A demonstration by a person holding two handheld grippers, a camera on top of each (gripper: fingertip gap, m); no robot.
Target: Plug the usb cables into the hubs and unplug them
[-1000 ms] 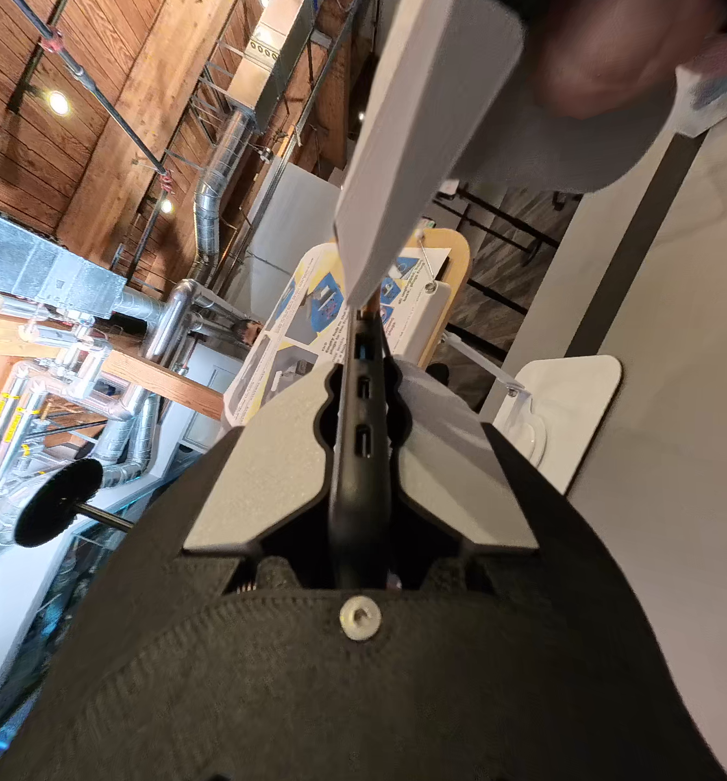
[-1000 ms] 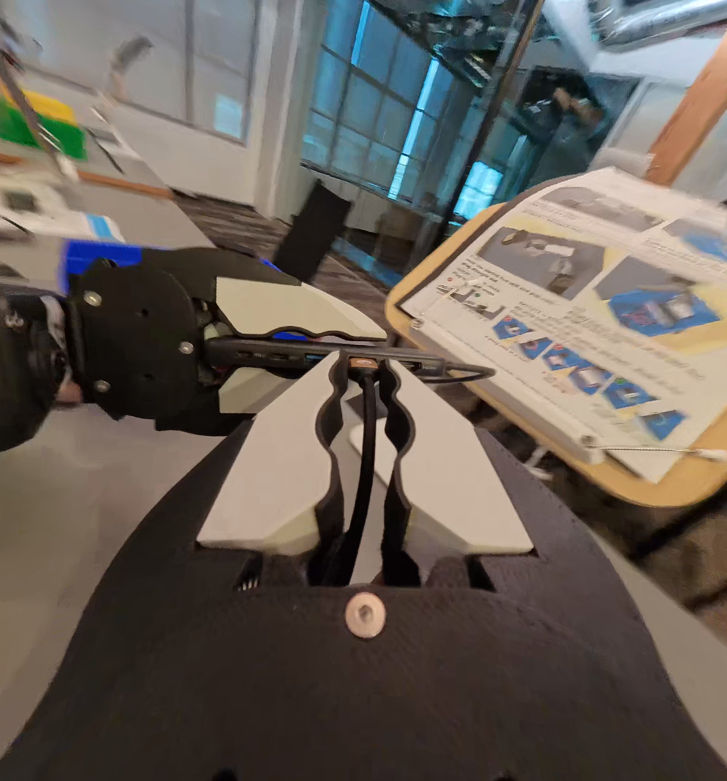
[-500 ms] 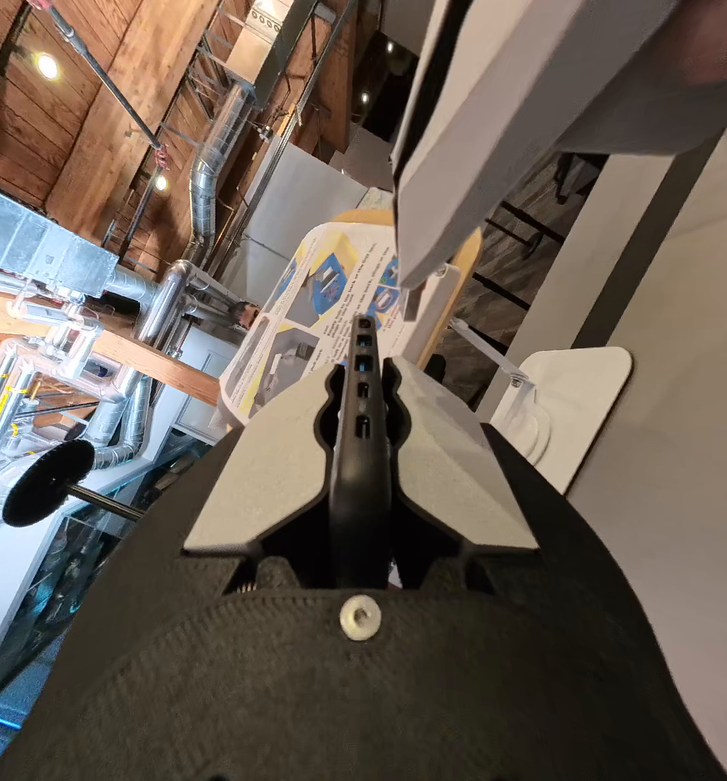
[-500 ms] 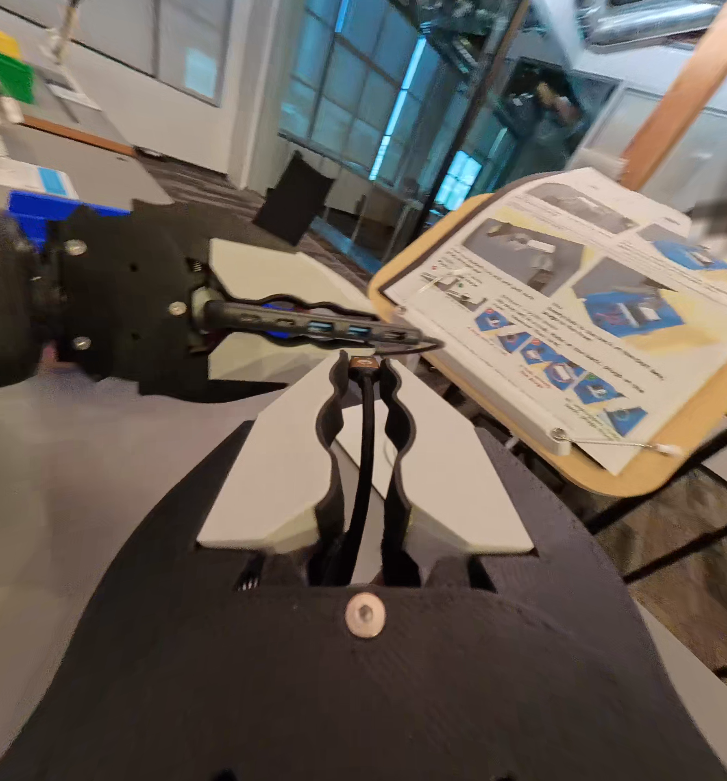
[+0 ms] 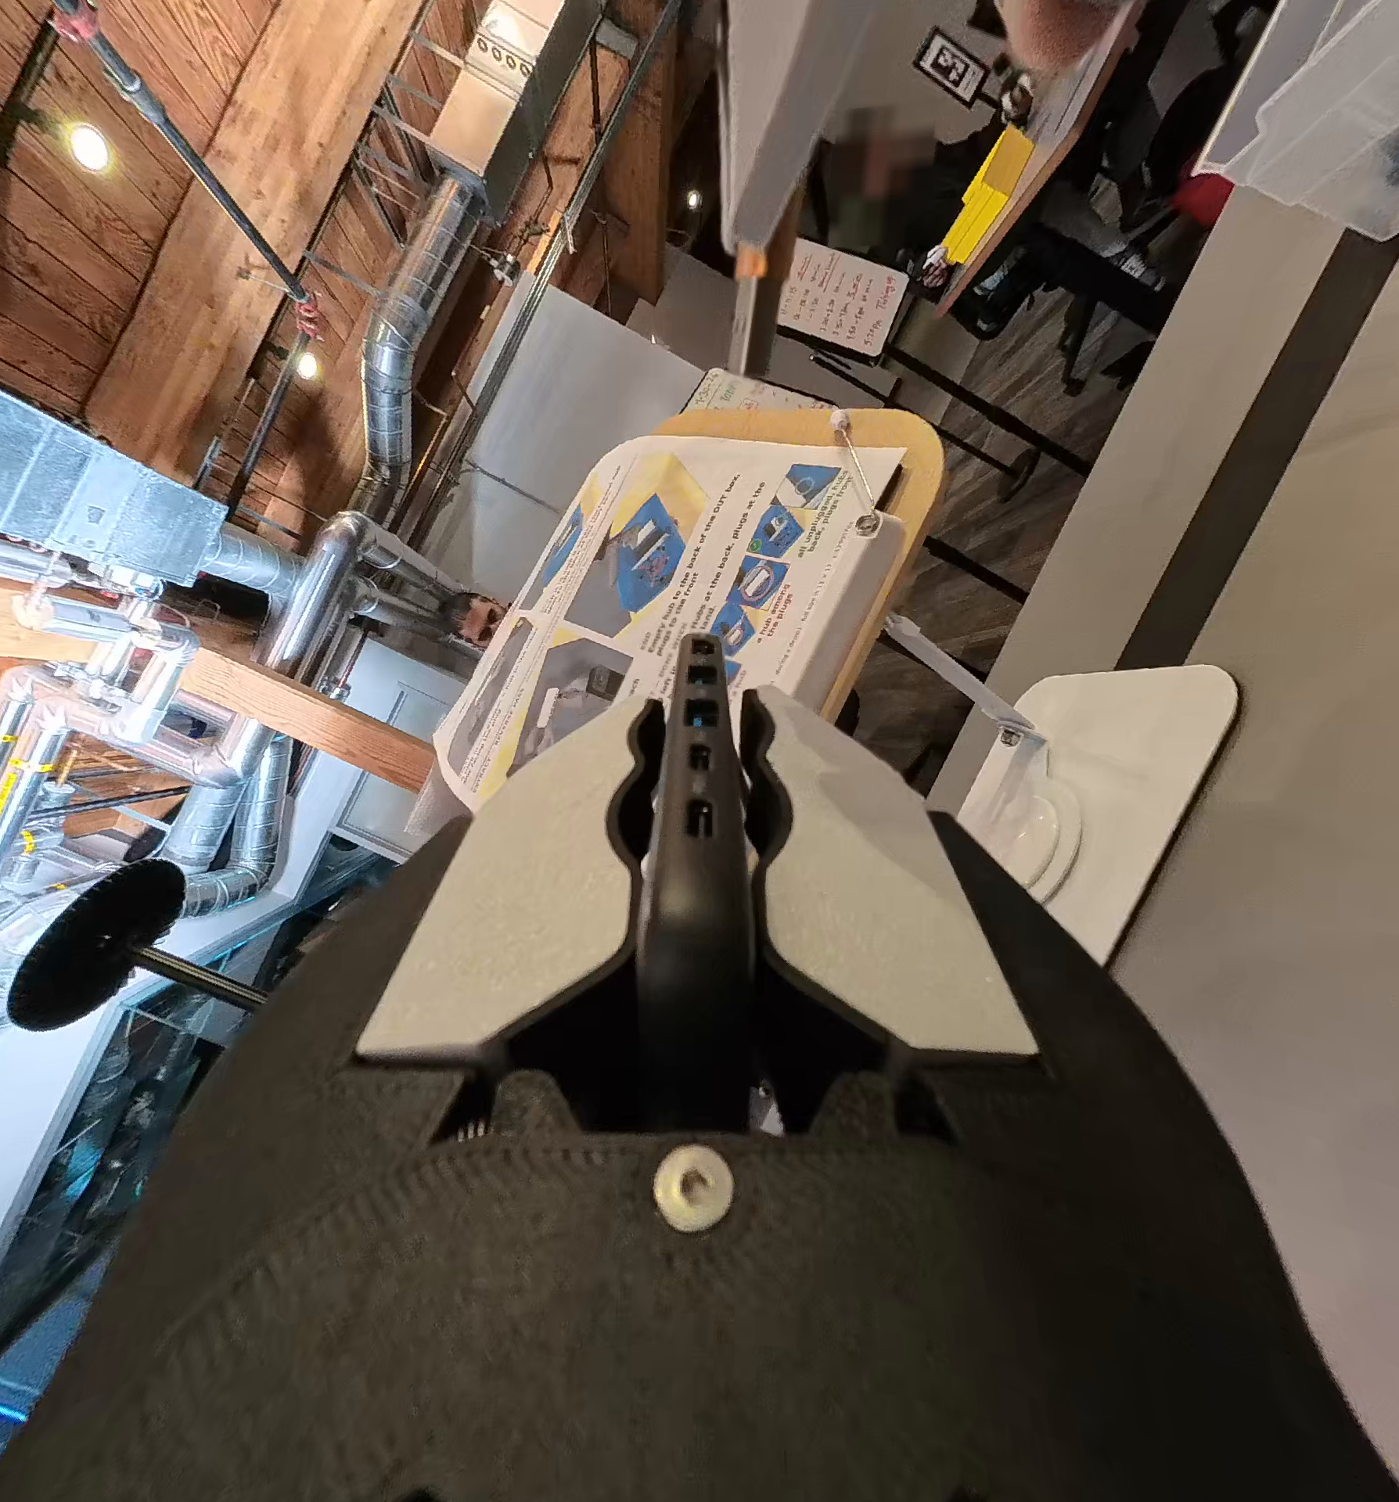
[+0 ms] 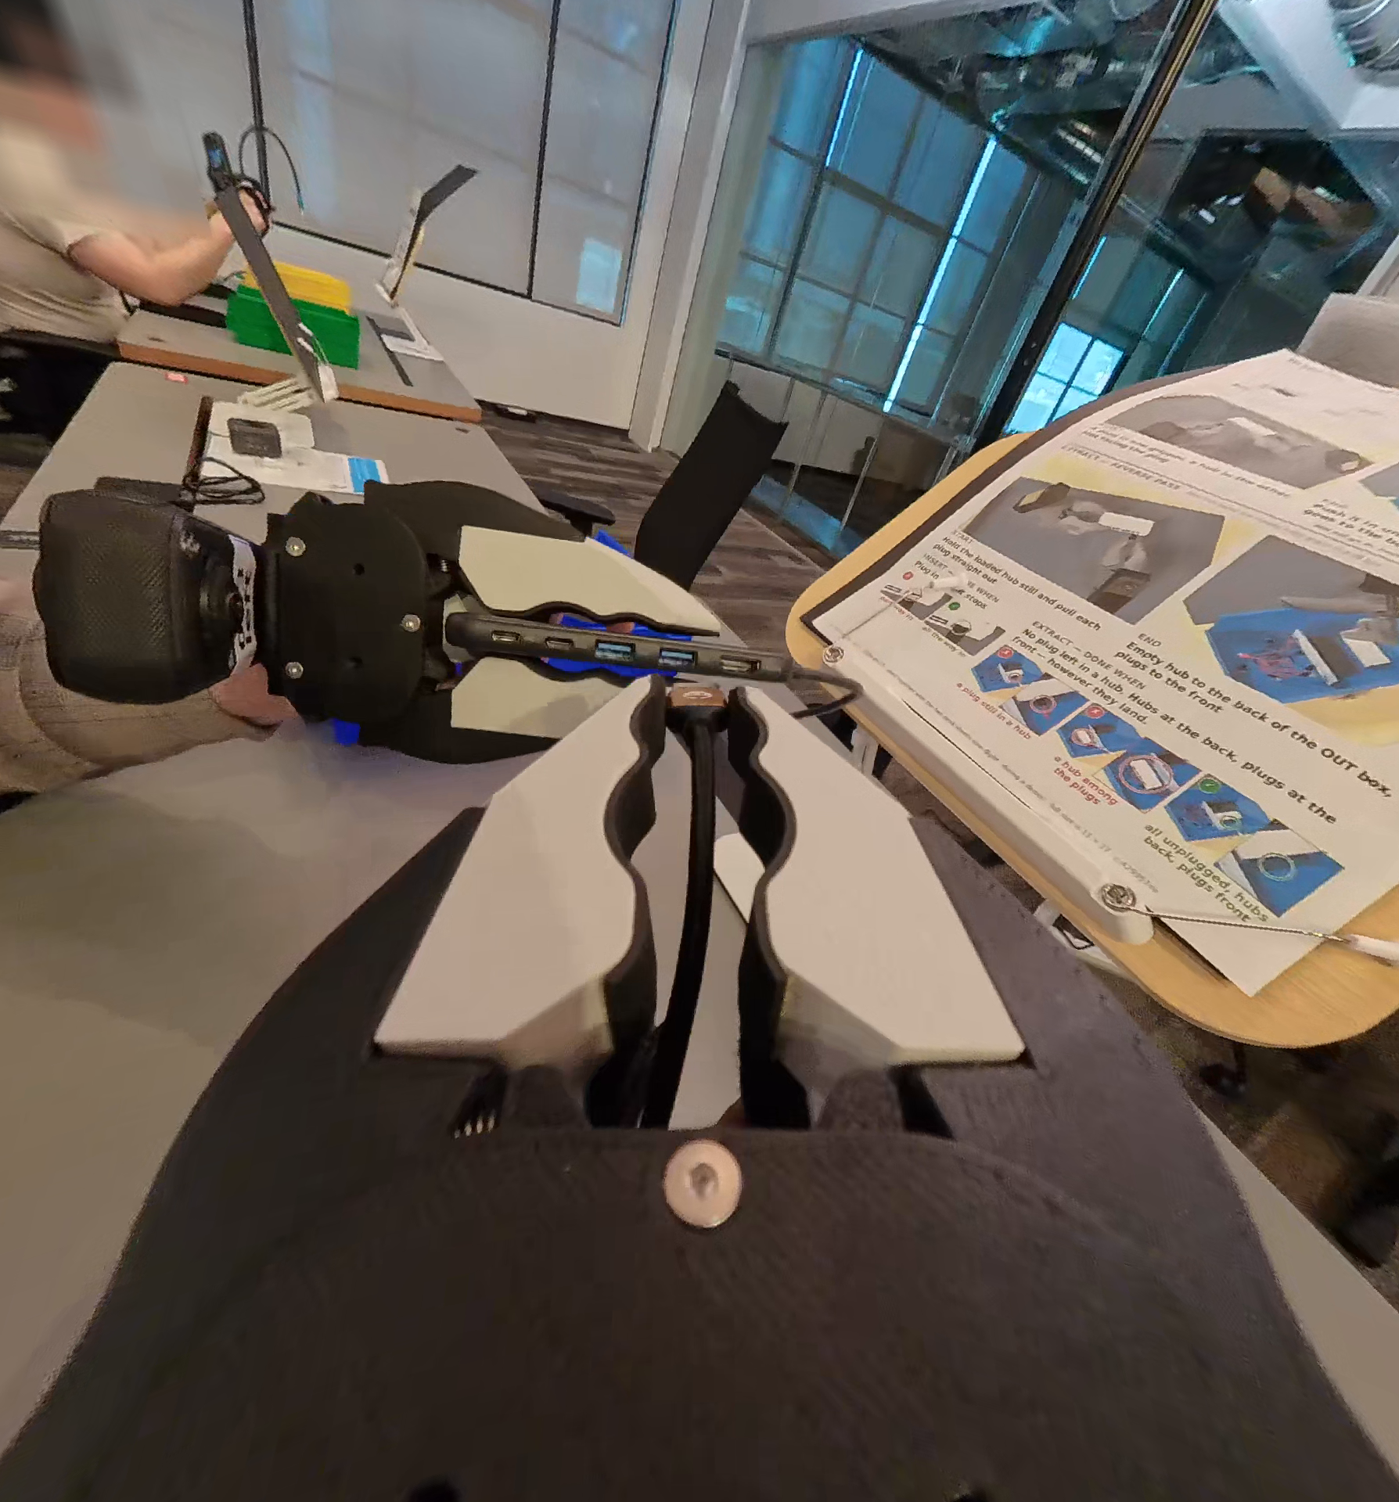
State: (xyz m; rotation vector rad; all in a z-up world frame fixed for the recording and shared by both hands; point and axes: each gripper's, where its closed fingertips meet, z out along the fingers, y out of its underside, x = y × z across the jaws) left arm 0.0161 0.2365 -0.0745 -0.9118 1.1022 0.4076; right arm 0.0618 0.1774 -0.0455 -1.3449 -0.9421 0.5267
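Note:
In the left wrist view my left gripper (image 5: pixel 696 707) is shut on a slim black USB hub (image 5: pixel 698 780), held edge-on so its row of ports faces up. In the right wrist view my right gripper (image 6: pixel 698 707) is shut on a black USB cable (image 6: pixel 700 853), whose copper-coloured plug (image 6: pixel 698 697) sticks out at the fingertips. There the left gripper (image 6: pixel 664 642) holds the hub (image 6: pixel 623 646) level, with the plug just short of its ports and out of them. The right gripper (image 5: pixel 761 122) hangs well above the hub in the left wrist view.
An instruction sheet on a tilted wooden board (image 6: pixel 1168 650) stands right of the hub; its white base plate (image 5: pixel 1127 772) rests on the grey table (image 6: pixel 151 894). A blue box (image 6: pixel 582 626) lies behind the left gripper. A person sits at a far table.
One second ago the plug sat against the hub's ports. The right gripper has since drawn back with the cable, and the plug is now apart from the hub. The left gripper still holds the hub.

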